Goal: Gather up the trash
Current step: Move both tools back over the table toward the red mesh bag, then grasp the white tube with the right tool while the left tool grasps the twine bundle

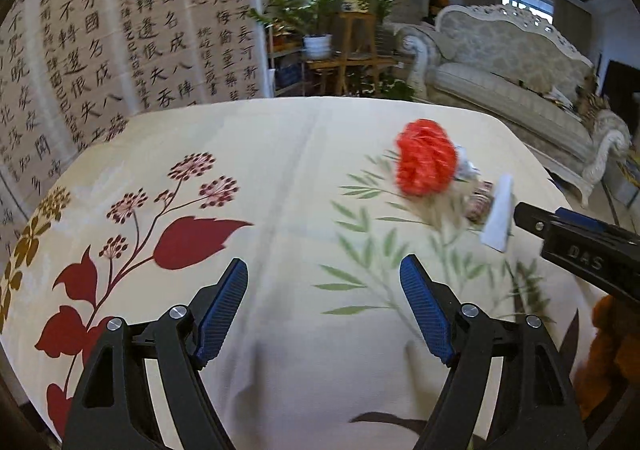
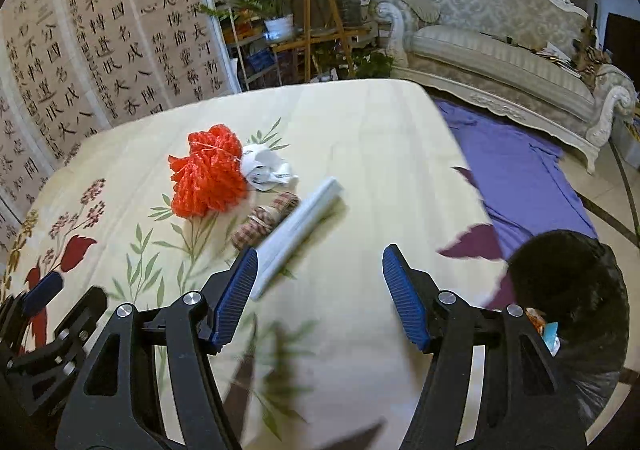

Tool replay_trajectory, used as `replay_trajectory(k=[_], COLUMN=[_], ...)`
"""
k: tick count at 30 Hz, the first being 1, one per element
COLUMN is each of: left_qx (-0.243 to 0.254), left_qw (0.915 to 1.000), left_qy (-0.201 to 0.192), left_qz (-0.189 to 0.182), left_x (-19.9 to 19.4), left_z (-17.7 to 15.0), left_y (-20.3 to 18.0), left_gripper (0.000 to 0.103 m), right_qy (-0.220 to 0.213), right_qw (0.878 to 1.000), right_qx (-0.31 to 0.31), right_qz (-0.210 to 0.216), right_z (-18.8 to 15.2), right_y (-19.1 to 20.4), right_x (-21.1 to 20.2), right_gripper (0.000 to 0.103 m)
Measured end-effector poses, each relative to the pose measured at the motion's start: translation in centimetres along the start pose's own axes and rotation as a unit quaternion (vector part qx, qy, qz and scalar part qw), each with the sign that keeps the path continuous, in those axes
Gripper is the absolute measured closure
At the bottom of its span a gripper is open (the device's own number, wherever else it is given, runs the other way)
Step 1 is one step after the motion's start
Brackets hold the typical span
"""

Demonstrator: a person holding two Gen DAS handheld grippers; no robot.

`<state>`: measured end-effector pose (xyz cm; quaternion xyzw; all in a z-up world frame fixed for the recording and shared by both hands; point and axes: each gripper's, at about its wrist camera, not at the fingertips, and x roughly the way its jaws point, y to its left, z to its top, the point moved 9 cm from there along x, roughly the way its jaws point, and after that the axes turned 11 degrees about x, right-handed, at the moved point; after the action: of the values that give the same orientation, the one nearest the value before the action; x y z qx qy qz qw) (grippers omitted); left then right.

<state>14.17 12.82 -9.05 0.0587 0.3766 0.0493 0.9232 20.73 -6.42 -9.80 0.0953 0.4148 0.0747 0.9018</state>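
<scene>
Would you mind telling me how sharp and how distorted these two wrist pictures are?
Left wrist view: red mesh ball and tablecloth prints smear with motion blur; fisheye bends the table edge. Right wrist view: white tube is streaked, foreground leaf prints blurred, corners vignetted black.

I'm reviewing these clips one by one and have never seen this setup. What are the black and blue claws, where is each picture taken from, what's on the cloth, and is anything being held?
The claws are hand-held grippers, one in each of a person's hands. Each carries a wide-angle camera looking forward along its two fingers, so each picture shows its own gripper at the bottom.

One picture comes from the left gripper, the other from the right gripper. Both stand open with nothing between their fingers; nothing is held.

On the flowered tablecloth lies the trash: a crumpled orange net, a crumpled white paper beside it, small checked rolls, and a long white wrapper.

At the table's right edge an open black bag already holds some packaging.
</scene>
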Motion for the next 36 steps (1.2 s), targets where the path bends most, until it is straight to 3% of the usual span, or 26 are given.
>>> replay_trajectory(k=[4, 13, 18, 25, 27, 31, 36], left_qx=[-0.017, -0.023, -0.028, -0.038, -0.038, -0.034, -0.016], left_qw=[0.9997, 0.9991, 0.9987, 0.9981, 0.9979, 0.9981, 0.9982], left_qy=[0.007, 0.013, 0.014, 0.019, 0.02, 0.018, 0.015], left_qz=[-0.013, -0.035, -0.04, -0.046, -0.047, -0.048, -0.056], left_x=[0.4, 0.7, 0.8, 1.1, 1.2, 1.1, 1.2], left_z=[-0.3, -0.5, -0.6, -0.8, -0.7, -0.7, -0.4], left_y=[0.7, 0.5, 0.6, 0.9, 0.9, 0.7, -0.3], left_gripper=[0.027, 0.026, 0.026, 0.026, 0.026, 0.026, 0.026], right_qy=[0.025, 0.025, 0.02, 0.023, 0.026, 0.021, 0.021], right_qw=[0.999, 0.998, 0.998, 0.998, 0.998, 0.997, 0.998], right_qx=[-0.004, -0.001, 0.023, 0.015, 0.004, -0.028, -0.033], right_qz=[-0.026, -0.065, -0.055, -0.053, -0.061, -0.069, -0.052], right_z=[-0.2, -0.2, 0.4, 1.5, 1.2, 0.9, 0.8], right_y=[0.5, -2.2, -3.1, -1.5, -1.0, -0.6, -2.0], right_x=[2.2, 1.5, 0.9, 2.9, 3.6, 3.4, 2.7], right_gripper=[0.039, 0.039, 0.039, 0.04, 0.043, 0.067, 0.087])
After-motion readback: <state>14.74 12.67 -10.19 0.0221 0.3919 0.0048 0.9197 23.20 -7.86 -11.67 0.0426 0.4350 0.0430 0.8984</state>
